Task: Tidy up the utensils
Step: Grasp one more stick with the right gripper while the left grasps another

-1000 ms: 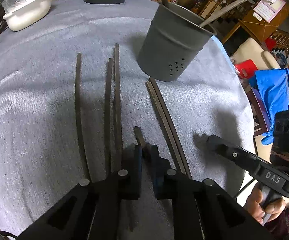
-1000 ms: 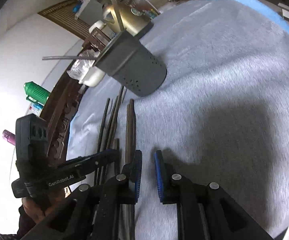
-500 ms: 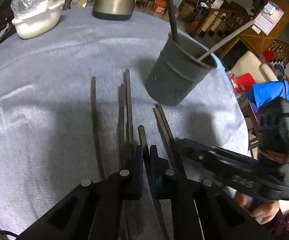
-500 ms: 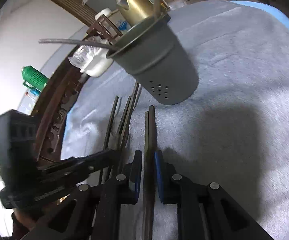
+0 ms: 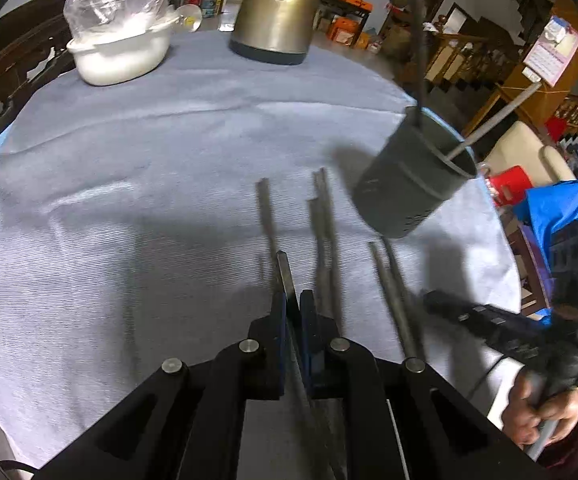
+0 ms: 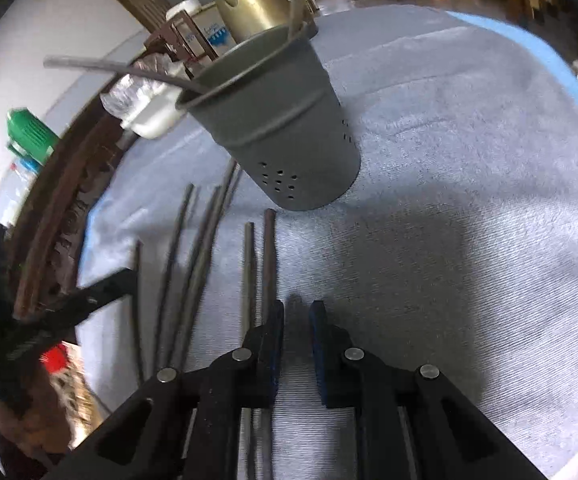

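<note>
While left gripper (image 5: 293,308) pinches chopstick (image 5: 285,276), now lifted; right gripper (image 6: 296,320) fingers apart, empty.

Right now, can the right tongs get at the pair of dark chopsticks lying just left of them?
Probably yes. The right tongs are empty and slightly parted, and the pair of dark chopsticks lies bare on the grey tablecloth beside their left pad, with nothing over it.

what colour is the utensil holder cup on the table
Dark grey utensil holder, with small holes near its base; clearest in the right wrist view.
</note>
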`<state>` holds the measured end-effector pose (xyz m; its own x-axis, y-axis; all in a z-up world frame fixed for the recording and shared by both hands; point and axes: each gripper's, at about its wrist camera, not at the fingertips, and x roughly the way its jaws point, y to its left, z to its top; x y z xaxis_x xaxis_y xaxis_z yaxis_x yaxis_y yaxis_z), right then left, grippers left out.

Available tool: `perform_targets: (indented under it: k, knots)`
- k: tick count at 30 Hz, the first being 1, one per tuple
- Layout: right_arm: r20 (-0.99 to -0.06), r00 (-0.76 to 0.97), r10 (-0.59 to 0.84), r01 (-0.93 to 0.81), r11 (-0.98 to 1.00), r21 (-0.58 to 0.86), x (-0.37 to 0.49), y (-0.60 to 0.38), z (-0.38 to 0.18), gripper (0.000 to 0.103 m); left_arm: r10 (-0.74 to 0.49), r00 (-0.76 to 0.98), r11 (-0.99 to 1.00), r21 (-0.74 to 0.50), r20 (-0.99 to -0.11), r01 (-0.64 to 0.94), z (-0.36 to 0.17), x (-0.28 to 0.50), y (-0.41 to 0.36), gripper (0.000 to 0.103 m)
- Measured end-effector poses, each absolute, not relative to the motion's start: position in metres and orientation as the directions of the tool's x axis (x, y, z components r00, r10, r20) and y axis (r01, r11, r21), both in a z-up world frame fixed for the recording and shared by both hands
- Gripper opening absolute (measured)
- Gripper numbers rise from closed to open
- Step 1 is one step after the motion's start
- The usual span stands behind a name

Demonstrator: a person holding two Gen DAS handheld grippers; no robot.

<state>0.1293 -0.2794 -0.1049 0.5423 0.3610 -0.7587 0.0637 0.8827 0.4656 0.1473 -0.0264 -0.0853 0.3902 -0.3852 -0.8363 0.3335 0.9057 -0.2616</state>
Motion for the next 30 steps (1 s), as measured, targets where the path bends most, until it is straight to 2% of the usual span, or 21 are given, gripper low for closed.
perform_targets:
  k: [4,16,18,21,23,28,30]
  knots:
    - [-0.747,0.548,0.377,0.049,0.877,0.478,0.136,-0.274,-0.099,0.017,-0.363,0.394,0.918,-0.25,-0.845,0.309,-0.091,0.153,-0.015,0.007]
    - [-0.796,0.502,0.338,0.046,0.909,0.415,0.157,-0.258,-0.111,0.017,-0.344,0.355,0.935,-0.28,-0.869,0.218,-0.106,0.165,0.01,0.007]
    - [-0.804,0.497,0.326,0.035,0.918,0.394,0.157,-0.257,-0.111,0.015,-0.356,0.337,0.931,-0.297,-0.872,0.214,-0.109,0.165,0.009,0.007]
    - [-0.818,0.488,0.304,0.029,0.931,0.364,0.157,-0.256,-0.109,0.012,-0.366,0.316,0.927,-0.311,-0.875,0.211,-0.113,0.168,0.007,0.012]
    - [-0.829,0.478,0.291,0.029,0.938,0.346,0.158,-0.256,-0.108,0.012,-0.362,0.307,0.928,-0.309,-0.88,0.207,-0.114,0.168,0.005,0.022]
    - [-0.861,0.437,0.262,0.043,0.95,0.311,0.161,-0.257,-0.107,0.012,-0.354,0.298,0.93,-0.298,-0.886,0.216,-0.117,0.173,-0.002,0.023]
    - [-0.864,0.427,0.266,0.053,0.947,0.318,0.165,-0.258,-0.107,0.016,-0.345,0.293,0.932,-0.287,-0.892,0.223,-0.117,0.176,-0.005,0.023]
